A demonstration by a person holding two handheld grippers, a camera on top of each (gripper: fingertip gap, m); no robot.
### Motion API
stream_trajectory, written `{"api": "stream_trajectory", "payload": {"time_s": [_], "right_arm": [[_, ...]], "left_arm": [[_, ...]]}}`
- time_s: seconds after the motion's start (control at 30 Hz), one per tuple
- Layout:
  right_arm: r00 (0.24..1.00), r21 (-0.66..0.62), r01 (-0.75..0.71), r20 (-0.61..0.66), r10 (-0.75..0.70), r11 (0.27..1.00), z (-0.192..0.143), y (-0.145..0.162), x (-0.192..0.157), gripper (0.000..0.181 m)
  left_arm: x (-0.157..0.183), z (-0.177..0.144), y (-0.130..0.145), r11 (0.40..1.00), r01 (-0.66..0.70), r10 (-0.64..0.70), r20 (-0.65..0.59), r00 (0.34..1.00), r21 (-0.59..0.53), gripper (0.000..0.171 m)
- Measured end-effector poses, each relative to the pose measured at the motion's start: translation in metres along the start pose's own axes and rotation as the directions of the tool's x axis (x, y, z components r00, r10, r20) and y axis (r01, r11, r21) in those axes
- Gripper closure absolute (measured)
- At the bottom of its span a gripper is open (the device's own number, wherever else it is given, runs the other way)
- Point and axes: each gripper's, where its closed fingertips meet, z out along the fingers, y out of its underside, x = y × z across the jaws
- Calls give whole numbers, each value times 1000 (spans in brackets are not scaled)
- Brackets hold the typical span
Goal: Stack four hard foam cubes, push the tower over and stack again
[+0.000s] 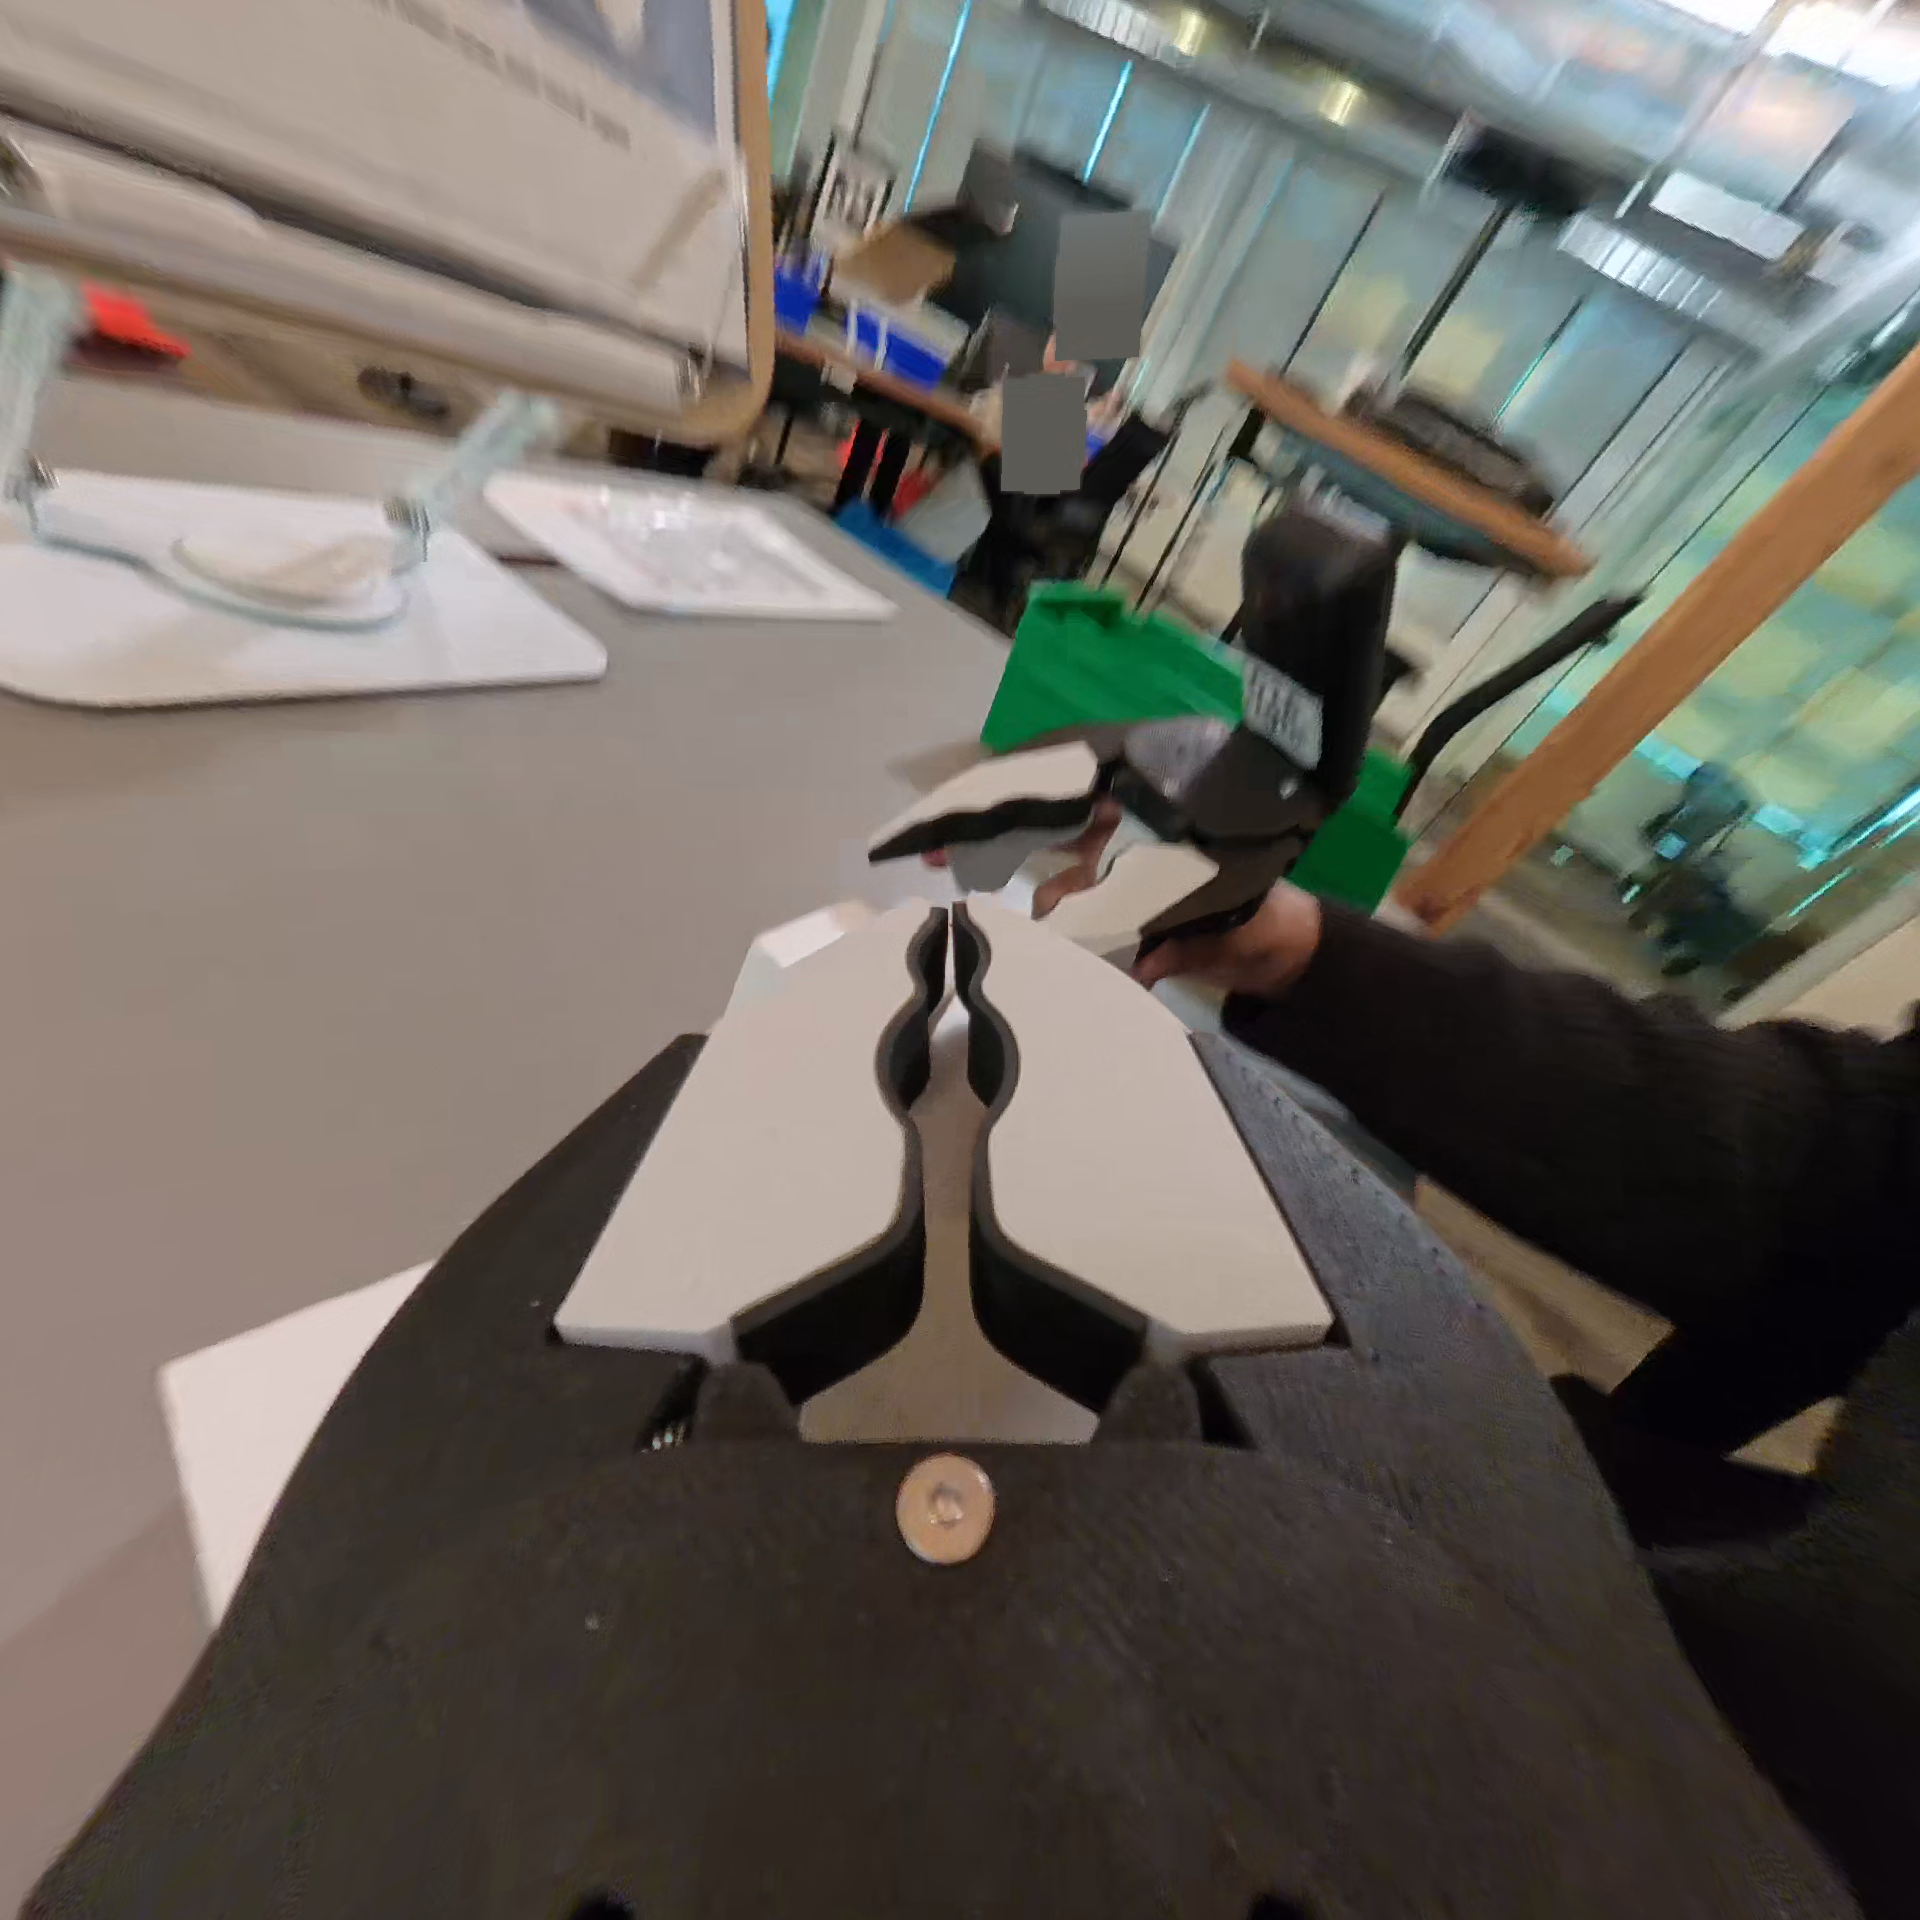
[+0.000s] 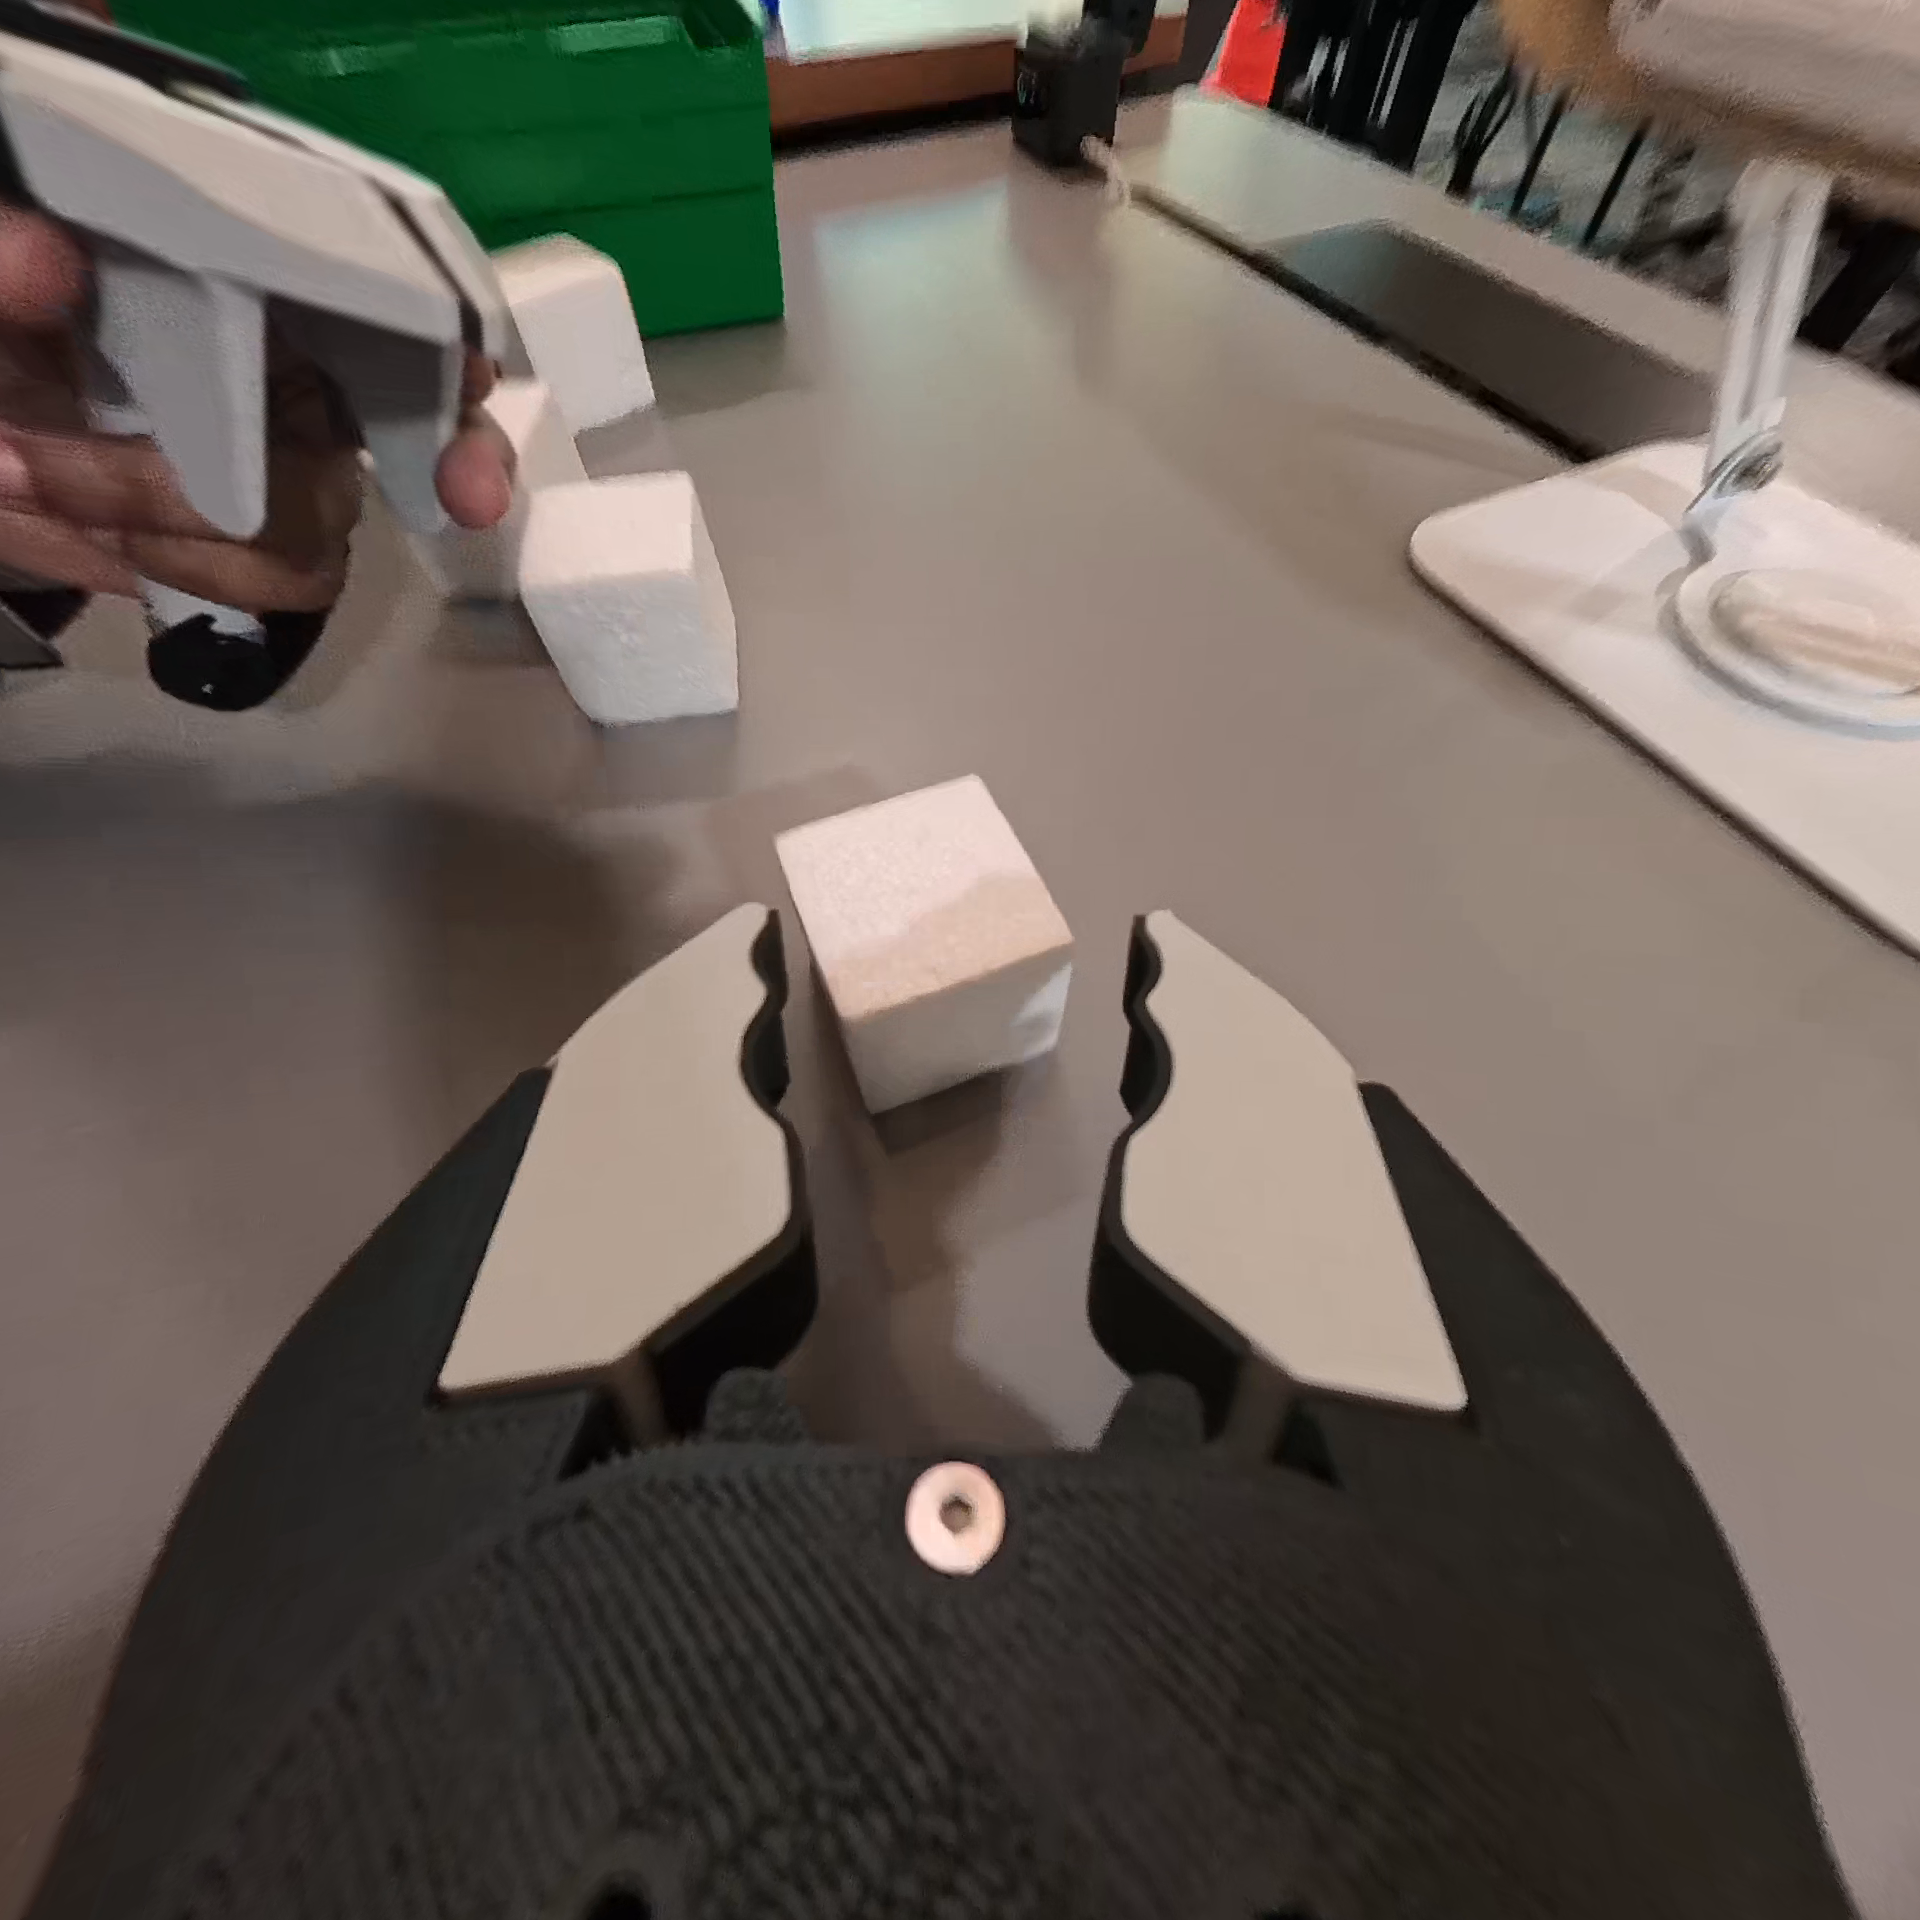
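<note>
In the right wrist view my right gripper is open, low over the grey table. A white foam cube stands on the table between its two fingertips, closer to the left one, and I see no contact. My left gripper is shut with nothing between its tips. It hovers over a white foam block. In the right wrist view the left gripper is held by a hand at the upper left, above three more foam blocks. The right gripper also shows in the left wrist view.
A green box stands at the far edge behind the blocks. A white tray with a glass dish and a metal stand lies at the right. Another foam block lies near my left gripper. A person sits in the background.
</note>
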Motion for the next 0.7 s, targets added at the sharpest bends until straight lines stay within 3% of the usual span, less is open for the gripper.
{"api": "stream_trajectory", "payload": {"time_s": [0.1, 0.23, 0.4, 0.47, 0.57, 0.7], "right_arm": [[999, 169, 40, -29, -35, 985, -13, -40, -10, 124], [999, 249, -6, 34, -2, 969, -1, -72, -49, 114], [1000, 76, 6, 29, -8, 997, 59, -61, -94, 108], [999, -33, 30, -29, -31, 999, 83, -50, -96, 108], [994, -195, -63, -101, 44, 979, 112, -29, -93, 108], [987, -225, -149, -87, 132, 963, 129, -21, -100, 113]], "left_arm": [[-21, -33, -39, 981, 67, -72, 20, 997, 182, 171], [-68, -90, -70, 930, 48, -130, 205, 970, 363, 171], [-94, -118, -70, 941, -89, -54, 404, 913, 327, 171], [-96, -116, -65, 948, -96, -43, 421, 906, 303, 171], [-95, -113, -60, 953, -92, -39, 419, 907, 288, 171], [-98, -115, -57, 957, -90, -41, 431, 901, 278, 171]]}}
